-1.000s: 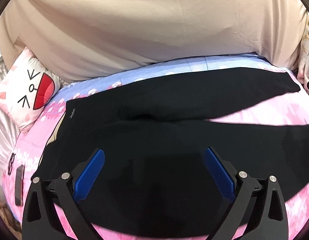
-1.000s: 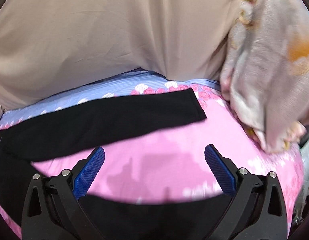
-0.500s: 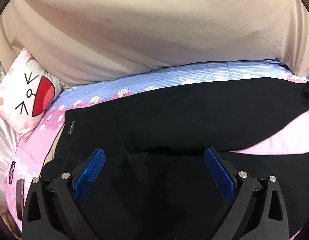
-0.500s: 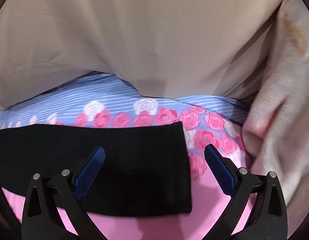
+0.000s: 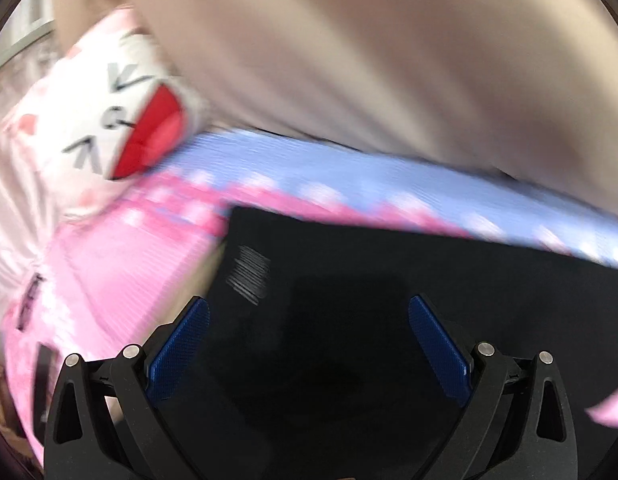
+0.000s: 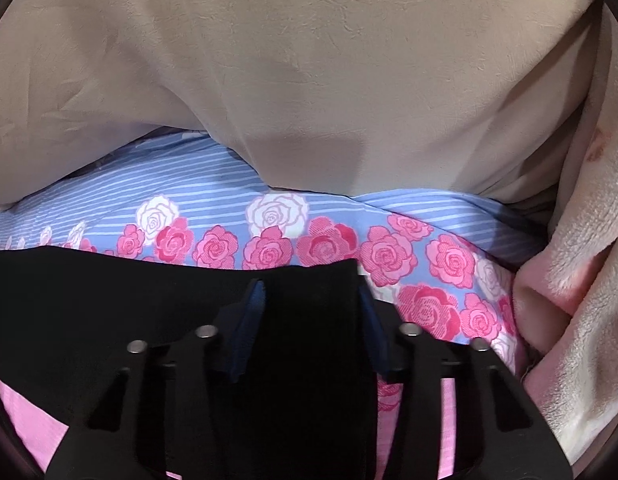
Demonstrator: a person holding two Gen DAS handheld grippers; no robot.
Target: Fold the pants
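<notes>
Right wrist view: right gripper (image 6: pixel 309 304) jaws closing around the far leg's hem of the black pants (image 6: pixel 149 304) on the bed (image 6: pixel 213 200)
Left gripper (image 5: pixel 309 344): jaws wide, empty, over the waist end
Risk: pads may pinch one layer only; hem slips on lifting
Change: right jaws were wide a second ago; left view now blurred, pillow (image 5: pixel 121 128) nearer

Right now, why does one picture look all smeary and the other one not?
Left wrist view: motion blur smears the cat pillow and flowered sheet. Right wrist view: sharp, roses crisp on the sheet, black pants almost featureless; both bulge from the fisheye lens.
</notes>
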